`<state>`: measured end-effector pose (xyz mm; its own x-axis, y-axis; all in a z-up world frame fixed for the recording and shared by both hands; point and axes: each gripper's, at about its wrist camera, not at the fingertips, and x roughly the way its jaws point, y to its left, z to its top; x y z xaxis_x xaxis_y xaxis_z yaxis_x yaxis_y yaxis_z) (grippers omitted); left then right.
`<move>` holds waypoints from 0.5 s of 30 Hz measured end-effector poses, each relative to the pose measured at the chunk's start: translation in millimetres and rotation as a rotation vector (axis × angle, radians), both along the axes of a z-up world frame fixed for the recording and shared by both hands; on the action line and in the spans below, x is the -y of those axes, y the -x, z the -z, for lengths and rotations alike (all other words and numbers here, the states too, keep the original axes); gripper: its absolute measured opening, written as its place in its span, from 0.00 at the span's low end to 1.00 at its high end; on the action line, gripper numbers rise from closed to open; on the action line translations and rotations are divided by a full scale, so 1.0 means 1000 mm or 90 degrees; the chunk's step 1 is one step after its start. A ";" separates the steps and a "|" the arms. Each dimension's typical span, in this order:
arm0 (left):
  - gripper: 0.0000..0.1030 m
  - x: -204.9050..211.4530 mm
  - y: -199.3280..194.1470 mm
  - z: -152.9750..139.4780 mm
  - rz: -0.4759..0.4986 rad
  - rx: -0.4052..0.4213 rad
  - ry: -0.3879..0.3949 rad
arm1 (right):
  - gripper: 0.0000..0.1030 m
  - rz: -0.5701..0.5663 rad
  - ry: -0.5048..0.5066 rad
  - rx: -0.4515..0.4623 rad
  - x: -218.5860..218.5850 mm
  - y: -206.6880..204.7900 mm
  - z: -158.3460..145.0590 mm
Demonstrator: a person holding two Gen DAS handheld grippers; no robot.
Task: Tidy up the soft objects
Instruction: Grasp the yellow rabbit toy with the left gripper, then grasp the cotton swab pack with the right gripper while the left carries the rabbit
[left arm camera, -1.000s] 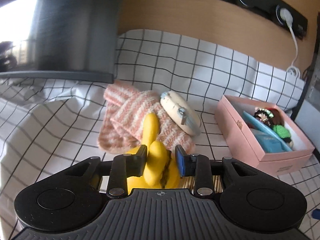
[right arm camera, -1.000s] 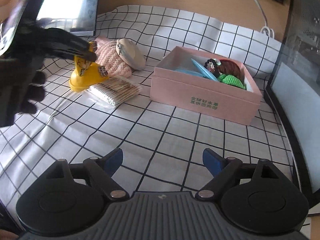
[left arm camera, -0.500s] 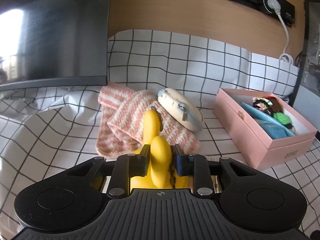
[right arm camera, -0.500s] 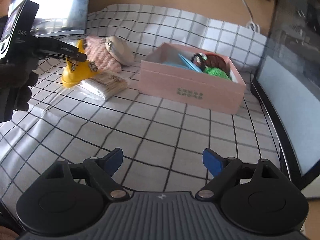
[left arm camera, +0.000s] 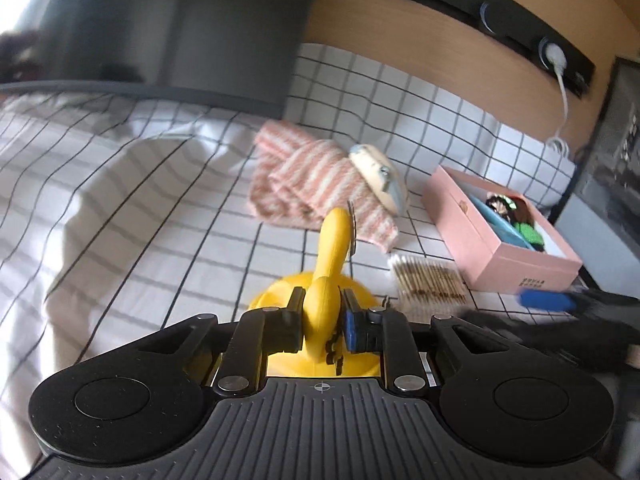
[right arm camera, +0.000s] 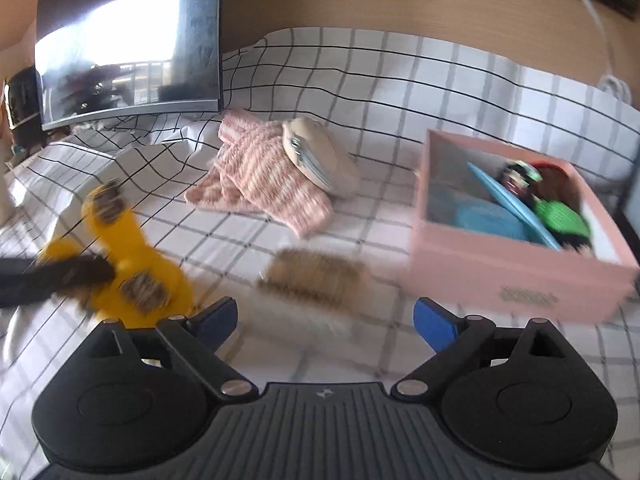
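My left gripper [left arm camera: 321, 322] is shut on a yellow toy [left arm camera: 327, 280] with a round base and tall neck; it also shows in the right wrist view [right arm camera: 128, 264], at the left. A pink striped knit cloth [left arm camera: 308, 188] lies beyond it with a beige pouch [left arm camera: 380, 184] on top; both show in the right wrist view, cloth [right arm camera: 256, 176] and pouch [right arm camera: 320, 160]. A pink box [right arm camera: 512, 256] with soft items stands at the right. My right gripper [right arm camera: 325, 322] is open and empty, low over a pack of cotton swabs [right arm camera: 316, 276].
A dark monitor [right arm camera: 128, 52] stands at the back left on the checked cloth [right arm camera: 380, 92]. A white cable [left arm camera: 560, 112] hangs from a wall socket strip at the back right. The pink box [left arm camera: 492, 240] holds a blue item and a green knit piece.
My right gripper has moved forward and left, close to the cotton swabs and the yellow toy. My left gripper has pulled back and left with the toy, away from the knit cloth.
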<state>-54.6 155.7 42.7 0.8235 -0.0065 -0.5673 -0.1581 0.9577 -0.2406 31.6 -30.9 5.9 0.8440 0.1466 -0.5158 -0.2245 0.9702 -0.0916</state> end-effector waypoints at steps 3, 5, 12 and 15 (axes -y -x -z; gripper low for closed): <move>0.21 -0.001 0.005 0.002 0.003 -0.006 0.005 | 0.97 -0.004 0.027 -0.001 -0.022 -0.028 0.006; 0.22 0.000 0.006 0.003 0.007 -0.005 0.006 | 0.97 0.000 0.066 -0.010 -0.032 -0.044 0.013; 0.26 0.000 -0.004 0.003 0.027 -0.001 0.016 | 0.76 0.006 0.009 -0.092 -0.011 -0.052 0.015; 0.27 0.002 -0.009 0.004 0.036 -0.003 0.007 | 0.75 -0.013 0.027 -0.078 0.004 -0.025 0.011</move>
<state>-45.5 153.6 38.5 0.8185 -0.0596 -0.5713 -0.1047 0.9625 -0.2503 56.8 -34.5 -4.6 0.7708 0.1391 -0.6216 -0.2568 0.9609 -0.1033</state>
